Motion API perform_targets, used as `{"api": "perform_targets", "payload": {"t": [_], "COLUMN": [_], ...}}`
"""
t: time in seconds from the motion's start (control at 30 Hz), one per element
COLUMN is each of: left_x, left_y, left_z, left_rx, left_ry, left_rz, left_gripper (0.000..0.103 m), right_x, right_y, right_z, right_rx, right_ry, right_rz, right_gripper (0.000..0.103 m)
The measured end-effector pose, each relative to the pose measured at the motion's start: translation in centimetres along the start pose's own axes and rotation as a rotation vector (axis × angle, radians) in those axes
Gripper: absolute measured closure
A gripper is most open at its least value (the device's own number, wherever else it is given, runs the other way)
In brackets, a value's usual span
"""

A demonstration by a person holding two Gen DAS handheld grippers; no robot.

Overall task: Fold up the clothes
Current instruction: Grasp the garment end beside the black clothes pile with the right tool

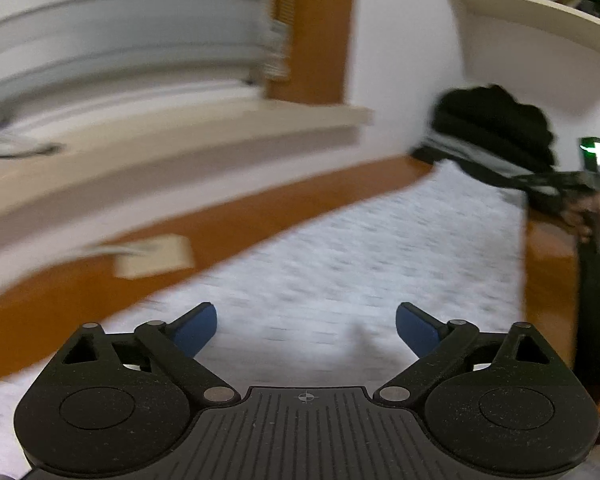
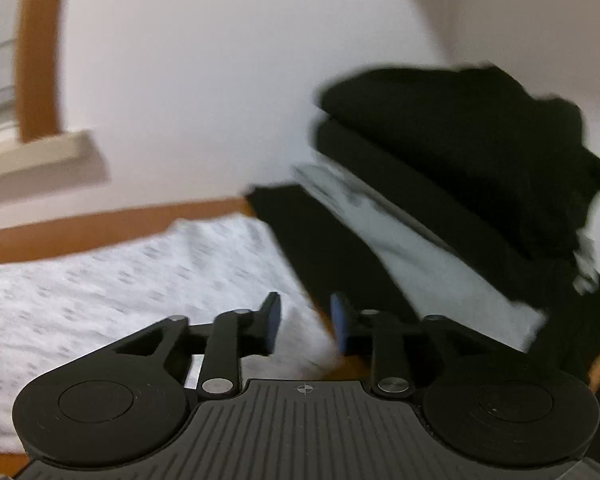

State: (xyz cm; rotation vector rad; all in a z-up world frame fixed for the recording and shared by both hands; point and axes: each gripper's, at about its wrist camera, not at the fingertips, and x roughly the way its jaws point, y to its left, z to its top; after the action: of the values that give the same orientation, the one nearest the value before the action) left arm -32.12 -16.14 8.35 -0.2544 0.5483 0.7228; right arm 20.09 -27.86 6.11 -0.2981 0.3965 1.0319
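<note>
Both views motion-blurred. Left gripper (image 1: 306, 330) spread wide, nothing between its blue pads, hovering over the white, grey-speckled cloth (image 1: 360, 256) spread flat on the orange wooden surface (image 1: 228, 216). Ahead and to its right, a stack of folded black and white-grey clothes (image 1: 496, 136) sits at the cloth's far corner. Right gripper (image 2: 305, 322) half-closed, narrow gap, pads empty; speckled cloth lies below and to its left, the stack just ahead-right. Small beige box (image 1: 154, 256) far left of the left gripper.
</note>
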Motion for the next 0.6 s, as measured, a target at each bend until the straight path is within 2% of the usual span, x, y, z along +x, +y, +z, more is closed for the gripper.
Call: {"api": "perform_targets", "payload": {"t": [0.03, 0.07, 0.1, 0.13, 0.2, 0.33, 0.5, 0.6], "left_x": [-0.1, -0.2, 0.0, 0.2, 0.9, 2.9, 5.3, 5.4], "left_y": [1.1, 2.2, 3.2, 4.2, 5.7, 6.7, 7.1, 7.3], "left_z": [0.2, 0.3, 0.5, 0.7, 1.0, 1.3, 0.6, 0.3], "left_rx": [0.003, 0.004, -0.001, -0.006, -0.012, 0.004, -0.001, -0.001], "left_ry": [0.007, 0.014, 0.021, 0.027, 0.046, 0.09, 0.134, 0.117], "left_rz": [0.023, 0.041, 0.042, 0.042, 0.024, -0.019, -0.037, -0.057], "left_gripper": [0.016, 0.03, 0.04, 0.043, 0.06, 0.061, 0.055, 0.058], "right_x": [0.0, 0.1, 0.1, 0.3, 1.0, 3.4, 7.0, 8.6], "right_y": [1.1, 2.2, 3.4, 4.8, 7.1, 9.4, 7.5, 5.2], "right_z": [0.3, 0.7, 1.0, 1.3, 2.2, 3.9, 5.6, 6.1], "right_rx": [-0.016, -0.033, -0.048, -0.06, -0.076, -0.109, -0.096, -0.065], "right_ry": [-0.004, -0.009, -0.009, -0.002, 0.012, 0.016, 0.025, 0.029], "right_rz": [0.035, 0.071, 0.113, 0.163, 0.222, 0.216, 0.112, 0.08], "right_gripper": [0.062, 0.062, 0.061, 0.061, 0.061, 0.057, 0.057, 0.057]}}
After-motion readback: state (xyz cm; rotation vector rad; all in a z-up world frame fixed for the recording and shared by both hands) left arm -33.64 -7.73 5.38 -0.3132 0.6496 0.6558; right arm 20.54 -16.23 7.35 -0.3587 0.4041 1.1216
